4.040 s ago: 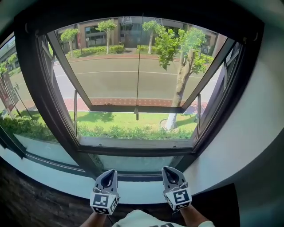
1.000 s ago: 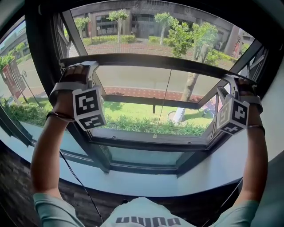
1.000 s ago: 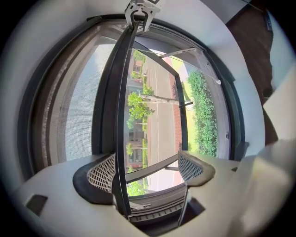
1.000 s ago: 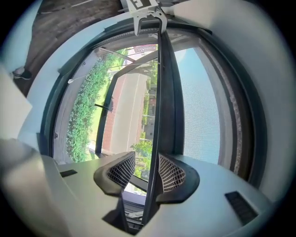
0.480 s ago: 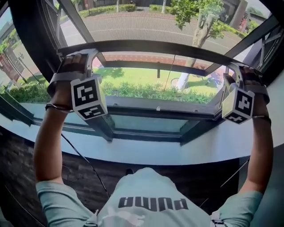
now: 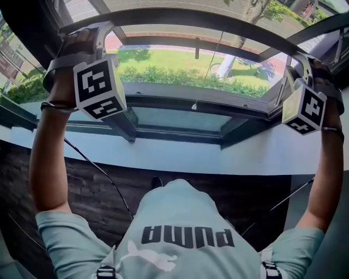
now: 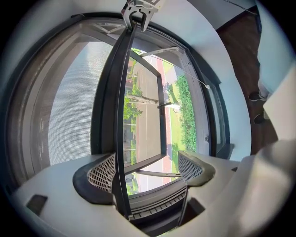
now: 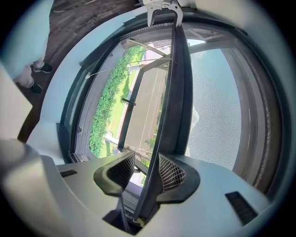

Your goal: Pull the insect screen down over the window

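Screen bar (image 6: 180, 15) spans the window side to side. It lies between the jaws of the left hand-held gripper (image 7: 145, 169) and the right hand-held gripper (image 8: 145, 171). Both jaw pairs stand apart, with slack beside the bar.

Above the bar, mesh (image 7: 69, 106) closes the opening.

Below the bar there is a clear gap down to the lower frame rail (image 6: 163, 93).

In that gap:
- a thin cord (image 6: 209, 65) hangs mid-span
- the outer sash rail (image 6: 163, 40) crosses behind

The white sill (image 6: 163, 158) juts toward the person beneath the frame.
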